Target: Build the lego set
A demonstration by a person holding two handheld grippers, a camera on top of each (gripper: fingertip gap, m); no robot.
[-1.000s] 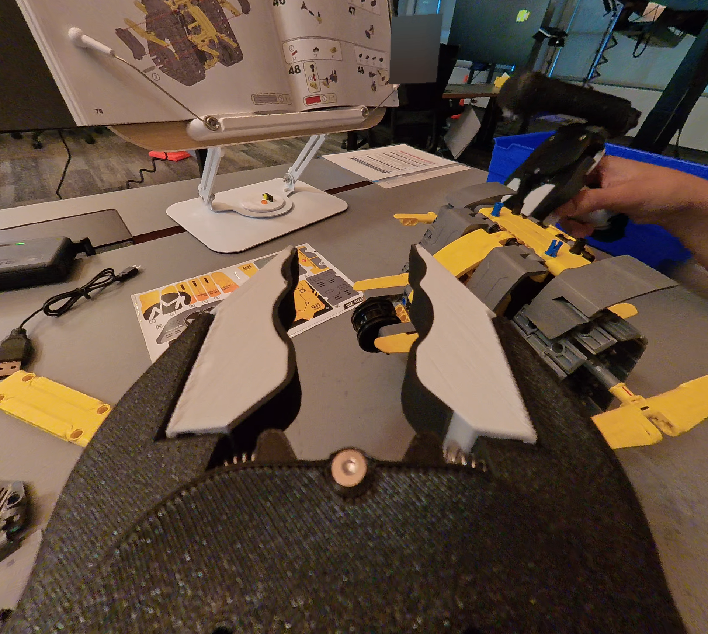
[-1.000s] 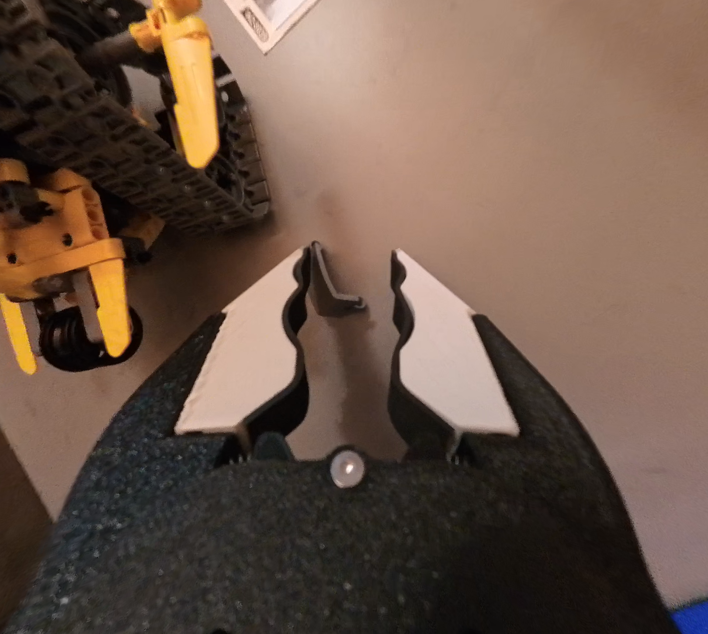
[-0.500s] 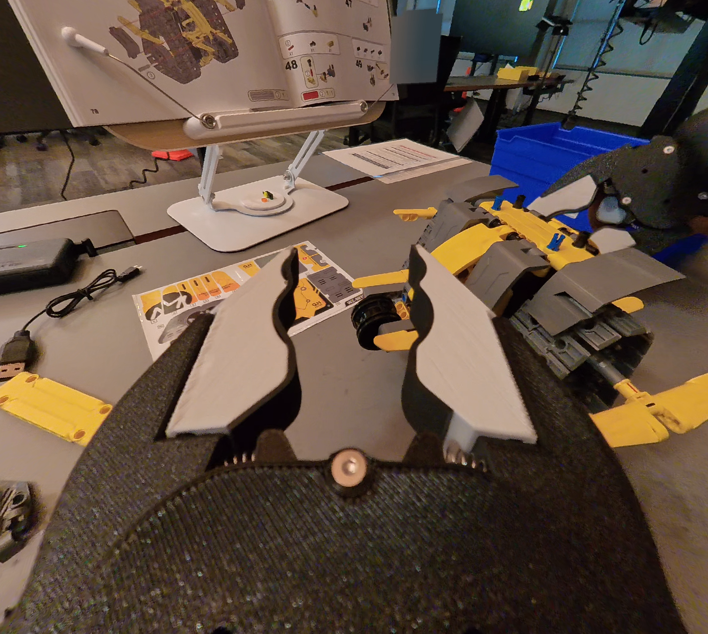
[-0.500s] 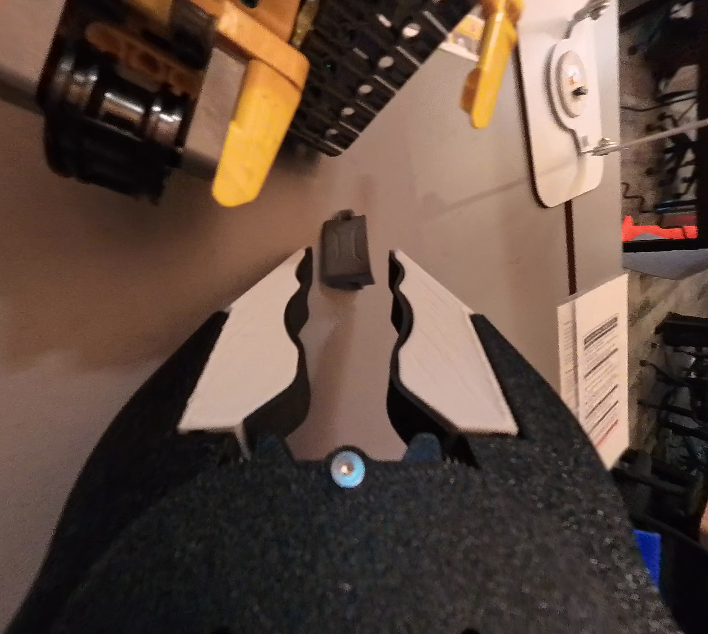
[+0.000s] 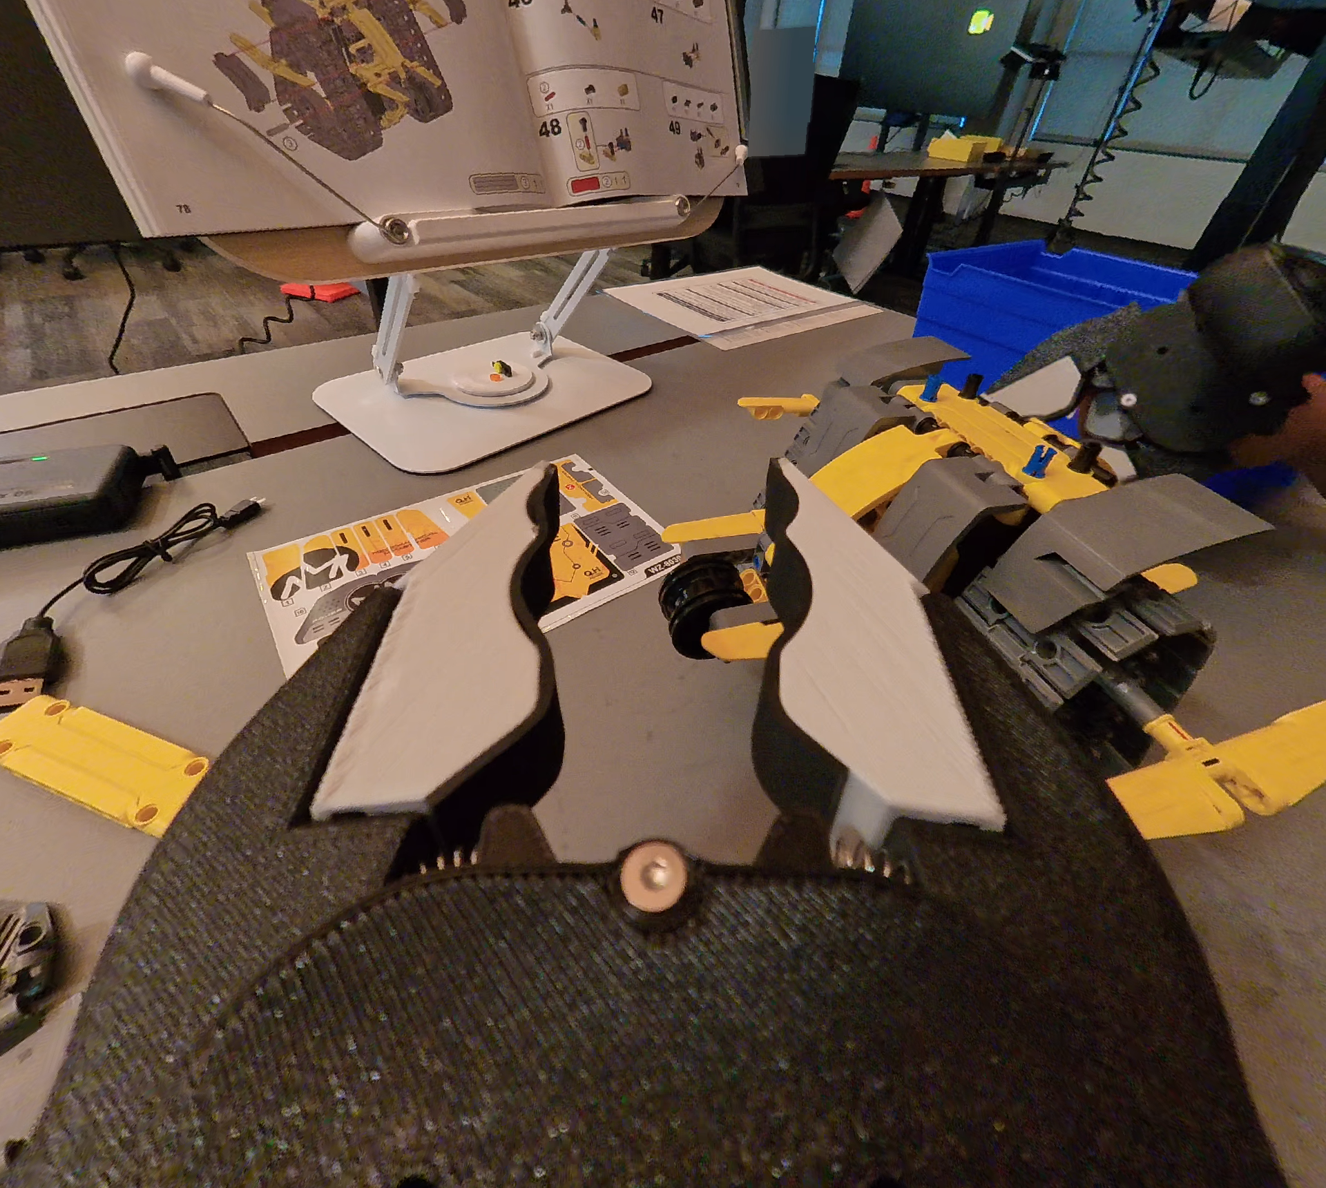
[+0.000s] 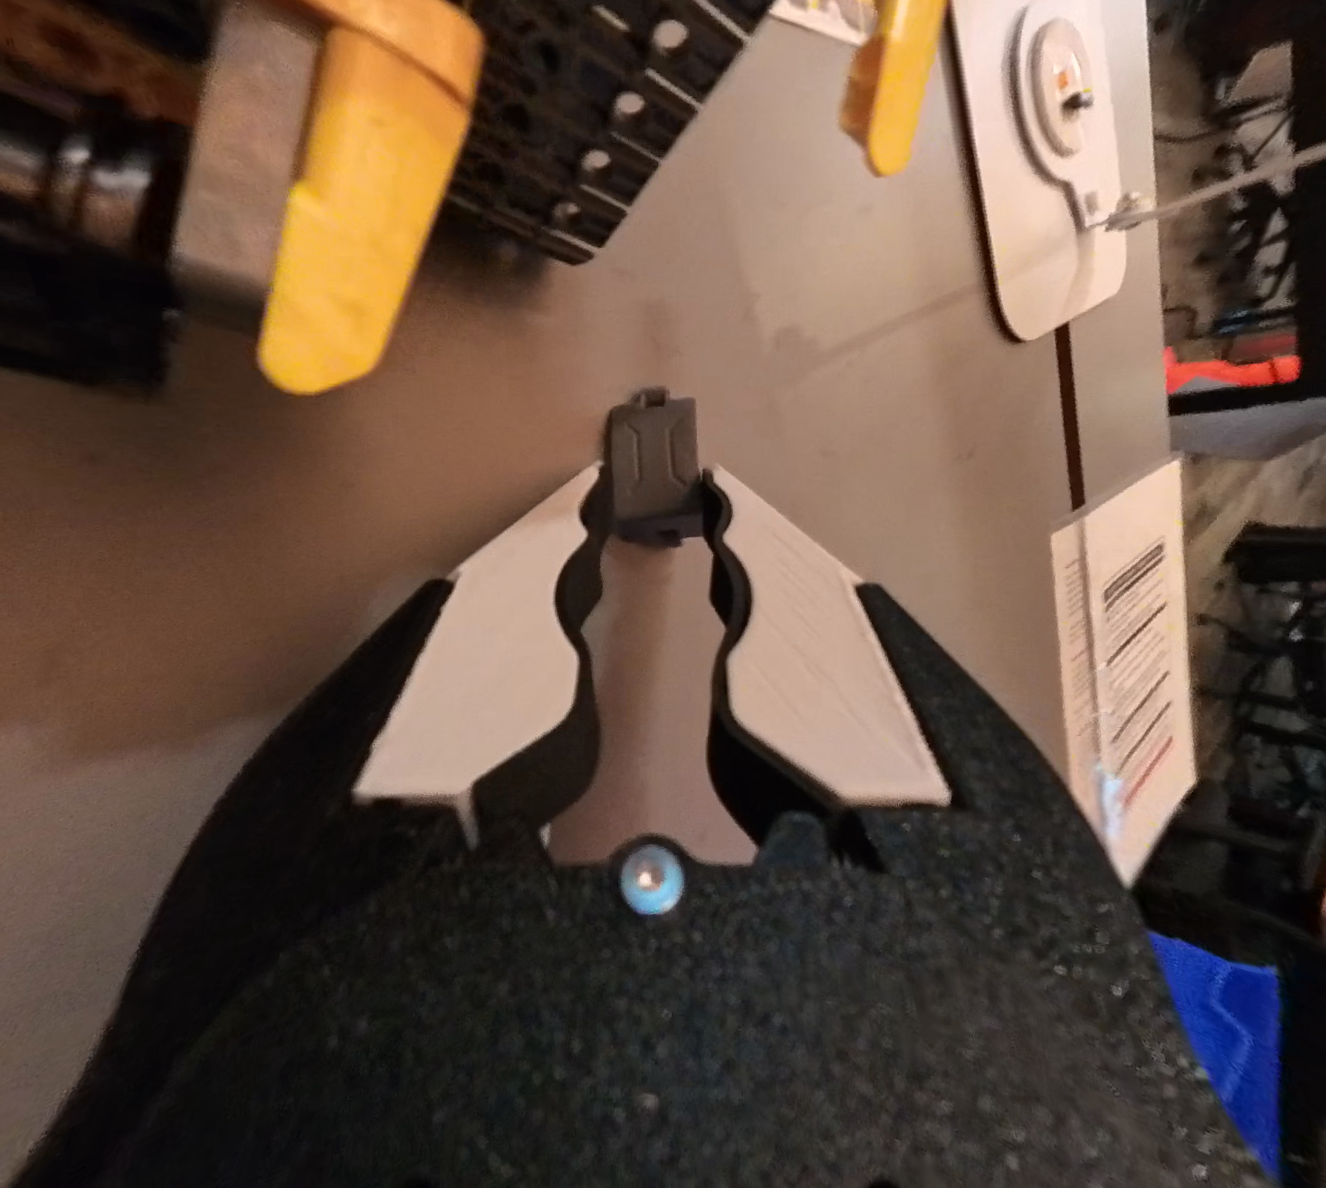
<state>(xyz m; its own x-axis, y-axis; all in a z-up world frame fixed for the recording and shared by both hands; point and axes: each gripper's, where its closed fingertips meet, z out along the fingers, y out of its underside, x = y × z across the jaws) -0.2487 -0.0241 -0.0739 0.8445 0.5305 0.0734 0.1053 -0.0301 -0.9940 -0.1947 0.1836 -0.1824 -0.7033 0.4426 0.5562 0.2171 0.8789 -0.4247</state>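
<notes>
Right gripper (image 6: 651,479) clamping small dark grey brick piece (image 6: 653,472) at fingertips, beside tracked model (image 6: 574,77). Left gripper (image 5: 656,493) hanging agape, empty, above tabletop (image 5: 646,723).

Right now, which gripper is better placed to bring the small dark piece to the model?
Right. Its gripper is shut on the dark piece, close beside the model. The left gripper is open and empty, over the bare table.

A grey table (image 5: 682,436) bears a brick-built vehicle (image 5: 1004,529), sticker sheet (image 5: 459,536) and book stand (image 5: 481,407).
</notes>
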